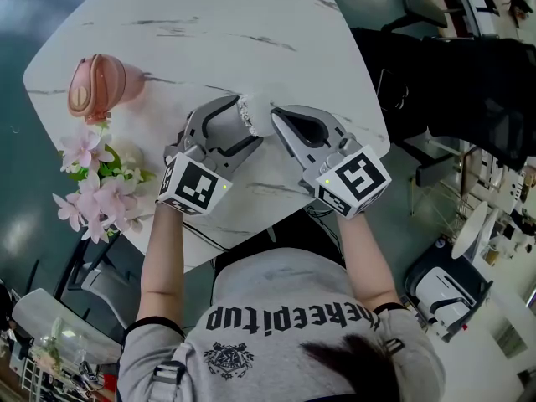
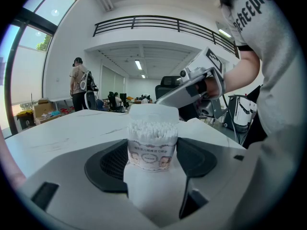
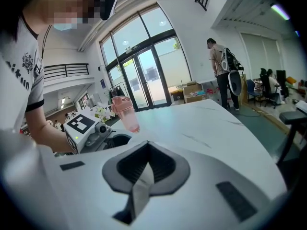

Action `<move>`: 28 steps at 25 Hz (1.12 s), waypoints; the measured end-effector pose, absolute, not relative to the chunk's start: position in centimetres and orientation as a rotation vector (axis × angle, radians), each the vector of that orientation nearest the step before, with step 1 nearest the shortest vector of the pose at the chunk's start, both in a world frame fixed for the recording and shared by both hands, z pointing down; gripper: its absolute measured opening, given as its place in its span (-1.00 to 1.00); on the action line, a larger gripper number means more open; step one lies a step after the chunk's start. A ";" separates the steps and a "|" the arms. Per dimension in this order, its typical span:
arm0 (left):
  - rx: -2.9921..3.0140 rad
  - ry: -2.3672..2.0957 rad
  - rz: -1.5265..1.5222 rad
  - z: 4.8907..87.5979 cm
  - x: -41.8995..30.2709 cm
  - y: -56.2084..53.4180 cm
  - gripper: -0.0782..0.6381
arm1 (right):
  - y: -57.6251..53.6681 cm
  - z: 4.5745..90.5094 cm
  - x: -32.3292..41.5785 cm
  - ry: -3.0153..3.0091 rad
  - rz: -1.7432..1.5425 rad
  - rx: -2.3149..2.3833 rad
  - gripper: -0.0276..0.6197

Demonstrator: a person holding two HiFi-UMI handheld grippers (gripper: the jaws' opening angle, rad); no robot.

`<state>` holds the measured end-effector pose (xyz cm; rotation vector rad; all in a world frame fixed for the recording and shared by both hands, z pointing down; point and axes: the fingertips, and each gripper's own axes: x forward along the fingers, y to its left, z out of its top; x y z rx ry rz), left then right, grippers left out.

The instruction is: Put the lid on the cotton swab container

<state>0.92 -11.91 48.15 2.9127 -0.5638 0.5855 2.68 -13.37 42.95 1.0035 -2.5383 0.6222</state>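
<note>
My left gripper is shut on the cotton swab container. In the left gripper view the container stands upright between the jaws, lidless, with white swab heads packed at its top and a printed band around it. A translucent white lid hangs just behind and above the swabs, and it also shows beside the container as the lid. My right gripper meets the lid at its tips with jaws closed together. In the right gripper view the gripper looks shut and the lid is hidden.
A pink tumbler lies at the table's left, with pink and white flowers by the left edge. The white marble table stretches beyond the grippers. A dark chair stands to the right. A person stands far off.
</note>
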 end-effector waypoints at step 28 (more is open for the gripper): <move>2.910 -0.564 0.582 48.1 1.0 -12.0 0.12 | -12.8 43.1 0.7 -2.456 0.404 0.811 -0.88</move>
